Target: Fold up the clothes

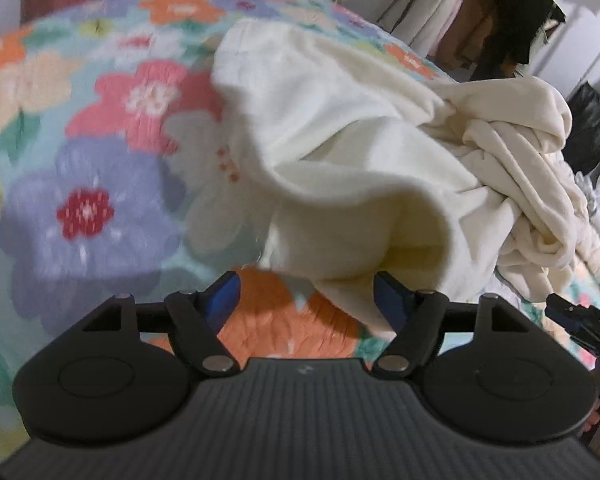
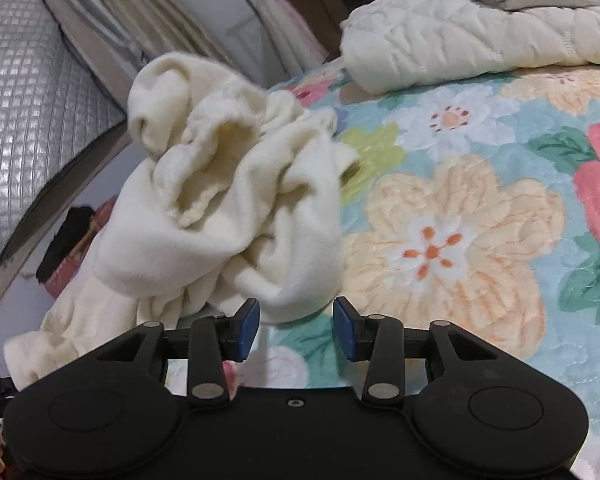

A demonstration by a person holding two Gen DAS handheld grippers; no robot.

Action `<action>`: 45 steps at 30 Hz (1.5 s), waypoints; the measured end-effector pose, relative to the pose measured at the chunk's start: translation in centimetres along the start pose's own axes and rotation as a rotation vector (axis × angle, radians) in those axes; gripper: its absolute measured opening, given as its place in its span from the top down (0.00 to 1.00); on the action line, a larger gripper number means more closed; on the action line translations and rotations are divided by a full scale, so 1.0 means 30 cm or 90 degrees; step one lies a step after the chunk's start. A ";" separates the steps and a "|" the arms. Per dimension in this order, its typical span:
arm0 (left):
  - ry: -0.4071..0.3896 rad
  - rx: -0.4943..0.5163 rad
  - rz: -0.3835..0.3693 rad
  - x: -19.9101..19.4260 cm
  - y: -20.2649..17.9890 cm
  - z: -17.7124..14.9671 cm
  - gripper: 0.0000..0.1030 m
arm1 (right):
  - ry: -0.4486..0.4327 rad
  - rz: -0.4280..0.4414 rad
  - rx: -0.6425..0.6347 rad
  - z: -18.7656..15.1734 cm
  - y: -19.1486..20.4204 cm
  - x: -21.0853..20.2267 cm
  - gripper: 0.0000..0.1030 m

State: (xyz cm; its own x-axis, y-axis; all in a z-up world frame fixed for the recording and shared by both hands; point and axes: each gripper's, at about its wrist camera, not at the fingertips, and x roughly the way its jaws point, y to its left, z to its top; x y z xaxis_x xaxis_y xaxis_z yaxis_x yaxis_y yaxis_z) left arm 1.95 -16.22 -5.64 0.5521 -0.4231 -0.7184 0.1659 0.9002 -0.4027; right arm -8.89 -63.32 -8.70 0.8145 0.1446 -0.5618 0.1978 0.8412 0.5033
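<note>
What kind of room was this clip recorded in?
Most likely a bedroom: a floral quilt covers what looks like a bed, a folded cream quilted blanket lies at its far end, and clothes hang on a rack beyond. A crumpled cream garment lies on the quilt.

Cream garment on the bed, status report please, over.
Left tongs open, right tongs open, nothing gripped. Cream garment crumpled on floral bedspread, unfolded. Quilted blanket farther back, clear of it.
</note>
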 end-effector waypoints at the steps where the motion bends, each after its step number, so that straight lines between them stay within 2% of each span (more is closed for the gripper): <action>1: 0.002 -0.002 -0.005 0.007 0.010 -0.002 0.29 | 0.005 -0.003 -0.013 0.005 0.022 -0.003 0.55; 4: 0.014 0.000 -0.019 0.022 0.023 0.005 0.30 | 0.016 -0.014 -0.057 0.031 0.097 -0.030 0.55; 5: 0.020 0.010 -0.022 0.022 0.016 0.012 0.33 | 0.021 -0.023 -0.074 0.047 0.130 -0.053 0.55; 6: 0.020 0.032 -0.015 0.017 0.003 0.017 0.35 | 0.028 -0.031 -0.089 0.065 0.160 -0.082 0.55; 7: 0.008 0.064 0.011 0.005 -0.016 0.016 0.37 | 0.039 -0.037 -0.097 0.083 0.184 -0.116 0.54; 8: -0.011 0.098 0.034 -0.010 -0.029 0.013 0.37 | 0.052 -0.040 -0.099 0.098 0.211 -0.168 0.52; 10: -0.031 0.138 0.034 -0.032 -0.029 0.006 0.37 | 0.066 -0.041 -0.110 0.118 0.262 -0.280 0.40; 12: -0.024 0.123 0.010 -0.041 -0.005 0.012 0.37 | 0.069 -0.051 -0.145 0.128 0.303 -0.378 0.34; 14: -0.018 0.090 -0.022 -0.042 0.015 0.022 0.37 | 0.077 -0.076 -0.196 0.141 0.335 -0.456 0.34; 16: -0.022 0.089 -0.039 -0.055 0.002 0.023 0.37 | 0.076 -0.118 -0.251 0.160 0.364 -0.518 0.34; 18: -0.030 0.096 -0.049 -0.073 -0.020 0.022 0.37 | 0.084 -0.134 -0.276 0.190 0.384 -0.573 0.34; 22: -0.100 0.131 0.021 -0.134 -0.079 0.007 0.37 | 0.107 -0.129 -0.257 0.268 0.413 -0.680 0.34; 25: -0.087 0.136 -0.001 -0.164 -0.084 -0.008 0.36 | 0.113 -0.141 -0.247 0.293 0.434 -0.729 0.34; 31: -0.073 0.145 -0.038 -0.208 -0.048 -0.047 0.34 | 0.090 -0.123 -0.294 0.260 0.476 -0.634 0.34; 37: -0.011 0.055 -0.051 -0.159 0.003 -0.069 0.34 | 0.107 -0.102 -0.338 0.196 0.503 -0.392 0.34; 40: -0.005 0.019 -0.068 -0.153 -0.021 -0.062 0.34 | 0.097 -0.080 -0.328 0.160 0.500 -0.272 0.34; 42: -0.004 0.017 -0.070 -0.142 -0.055 -0.054 0.34 | 0.088 -0.069 -0.314 0.142 0.496 -0.198 0.33; 45: -0.012 0.033 -0.057 -0.120 -0.109 -0.053 0.34 | 0.072 -0.115 -0.316 0.123 0.493 -0.068 0.31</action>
State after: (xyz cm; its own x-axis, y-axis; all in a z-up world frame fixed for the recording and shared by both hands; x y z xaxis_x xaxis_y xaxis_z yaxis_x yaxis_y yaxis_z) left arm -1.88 -17.80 -2.64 0.5486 -0.5004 -0.6698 0.2570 0.8633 -0.4344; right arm -5.61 -53.09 2.33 0.7225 0.0073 -0.6914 0.0256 0.9990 0.0372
